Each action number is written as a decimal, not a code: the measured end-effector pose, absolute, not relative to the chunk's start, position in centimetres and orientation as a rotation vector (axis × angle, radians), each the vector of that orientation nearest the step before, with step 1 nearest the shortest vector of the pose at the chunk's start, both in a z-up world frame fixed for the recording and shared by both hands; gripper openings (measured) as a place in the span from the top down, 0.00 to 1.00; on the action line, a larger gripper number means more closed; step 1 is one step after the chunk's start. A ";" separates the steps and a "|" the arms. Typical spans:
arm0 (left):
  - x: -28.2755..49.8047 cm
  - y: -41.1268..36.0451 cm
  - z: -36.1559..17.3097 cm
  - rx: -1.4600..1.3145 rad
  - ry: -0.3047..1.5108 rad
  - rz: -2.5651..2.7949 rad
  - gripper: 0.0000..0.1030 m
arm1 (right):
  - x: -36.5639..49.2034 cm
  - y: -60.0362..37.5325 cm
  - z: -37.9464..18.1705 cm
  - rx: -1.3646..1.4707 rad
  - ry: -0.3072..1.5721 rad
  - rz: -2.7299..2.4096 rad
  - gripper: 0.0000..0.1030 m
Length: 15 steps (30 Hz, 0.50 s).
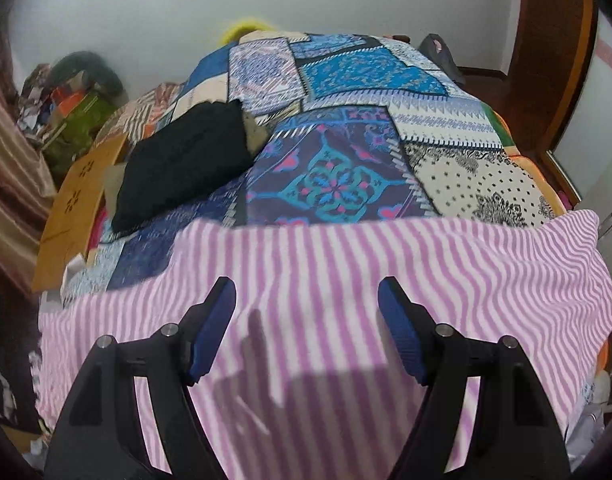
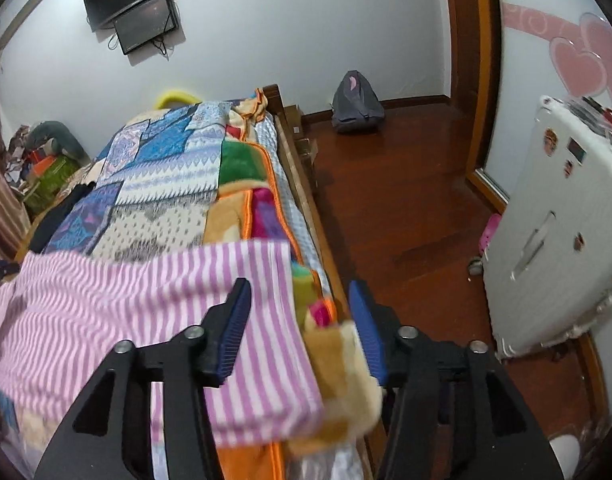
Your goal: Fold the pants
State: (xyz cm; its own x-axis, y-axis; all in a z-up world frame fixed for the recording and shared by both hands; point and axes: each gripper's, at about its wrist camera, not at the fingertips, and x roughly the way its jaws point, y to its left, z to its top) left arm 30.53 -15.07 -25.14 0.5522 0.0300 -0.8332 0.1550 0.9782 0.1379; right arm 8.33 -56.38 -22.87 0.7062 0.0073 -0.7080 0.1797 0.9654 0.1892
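Patchwork bedspread [image 1: 346, 152] under your striped pants [image 1: 326, 280]; your left gripper [image 1: 307, 320] and right gripper [image 2: 299, 320] both gape wide, gripping nothing.

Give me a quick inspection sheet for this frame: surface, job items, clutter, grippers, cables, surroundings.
Surface: bed with patchwork quilt.
Job's things: pink-striped pants spread flat across the near end, one edge at the bed's right side.
Clutter: folded black garment on the quilt; pile of stuff beside the bed.
Grippers: left gripper open above the pants; right gripper open over their right edge.
Cables: cords dangle under wall screens.
Surroundings: backpack on wood floor, white cabinet.
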 end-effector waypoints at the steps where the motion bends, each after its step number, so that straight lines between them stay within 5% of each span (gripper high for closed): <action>1: 30.1 -14.6 -25.2 0.200 0.991 -0.065 0.28 | 7.8 -56.3 -23.2 0.258 0.795 -0.097 0.52; 15: 24.6 -8.6 -28.2 0.154 1.061 0.069 0.22 | 6.6 -55.4 -30.6 0.421 0.956 -0.013 0.53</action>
State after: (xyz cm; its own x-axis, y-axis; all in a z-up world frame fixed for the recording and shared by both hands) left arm 24.59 -8.56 -28.23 0.4869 0.1309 -0.8636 0.0177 0.9870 0.1596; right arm 6.61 -55.36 -30.57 0.5831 0.1729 -0.7938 0.1938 0.9193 0.3426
